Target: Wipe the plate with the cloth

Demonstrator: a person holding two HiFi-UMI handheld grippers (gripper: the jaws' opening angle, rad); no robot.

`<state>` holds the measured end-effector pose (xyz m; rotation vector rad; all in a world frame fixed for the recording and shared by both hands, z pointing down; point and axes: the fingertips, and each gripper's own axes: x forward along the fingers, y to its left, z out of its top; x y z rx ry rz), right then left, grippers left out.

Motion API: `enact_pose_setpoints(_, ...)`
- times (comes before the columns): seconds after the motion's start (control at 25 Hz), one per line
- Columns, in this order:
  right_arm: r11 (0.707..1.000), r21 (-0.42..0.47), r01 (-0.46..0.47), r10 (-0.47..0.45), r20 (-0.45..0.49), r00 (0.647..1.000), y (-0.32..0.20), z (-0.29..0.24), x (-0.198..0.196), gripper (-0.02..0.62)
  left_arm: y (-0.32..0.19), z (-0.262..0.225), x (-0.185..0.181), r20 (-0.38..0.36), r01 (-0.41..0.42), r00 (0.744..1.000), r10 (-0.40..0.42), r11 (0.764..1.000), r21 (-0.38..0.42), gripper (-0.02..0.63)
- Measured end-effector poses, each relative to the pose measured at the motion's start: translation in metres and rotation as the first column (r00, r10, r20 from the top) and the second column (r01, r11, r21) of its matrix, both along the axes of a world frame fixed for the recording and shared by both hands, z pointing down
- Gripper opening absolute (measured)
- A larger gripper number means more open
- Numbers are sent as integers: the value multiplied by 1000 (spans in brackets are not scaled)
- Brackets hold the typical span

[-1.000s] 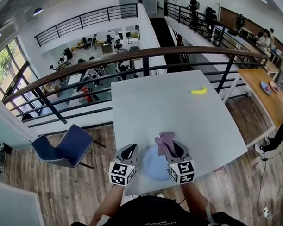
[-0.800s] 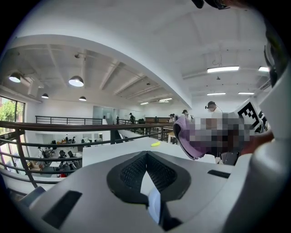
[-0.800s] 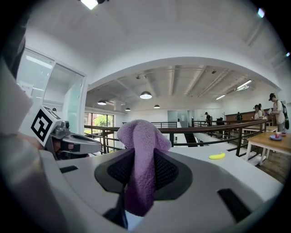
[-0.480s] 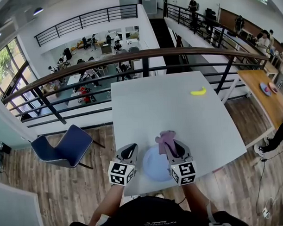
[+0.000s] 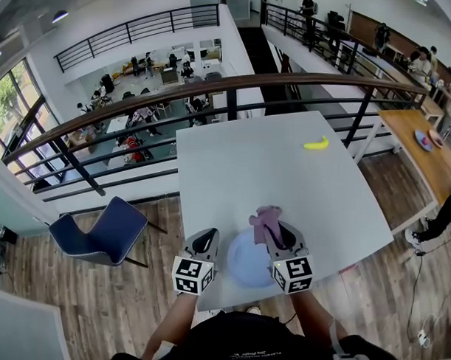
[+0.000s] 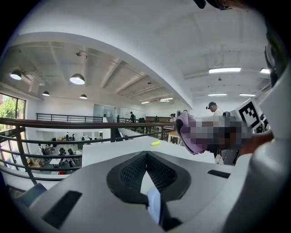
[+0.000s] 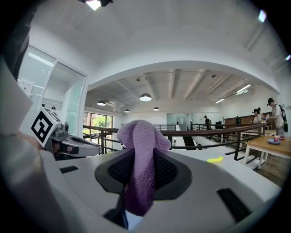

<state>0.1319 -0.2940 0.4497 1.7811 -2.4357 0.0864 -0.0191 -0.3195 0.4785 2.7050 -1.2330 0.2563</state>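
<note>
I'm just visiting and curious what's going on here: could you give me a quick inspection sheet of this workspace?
Surface: white table, beside a railing.
Job's things: pale blue plate at the near edge; purple cloth at its far rim.
Clutter: a banana at the far right of the table.
Tools: left tool shut on the plate's rim; right tool shut on the cloth.
Cables: one dark cable on the floor, right.
Surroundings: blue chair left, wooden table right, people on the floor below.
</note>
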Motion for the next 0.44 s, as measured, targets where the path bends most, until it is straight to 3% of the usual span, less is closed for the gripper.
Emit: enact_pose_setpoints(0.44,1000,6,0,0,-18,1000,-2,4,1,114,-3,8,4,-43,-9,999,8,999,-42,12)
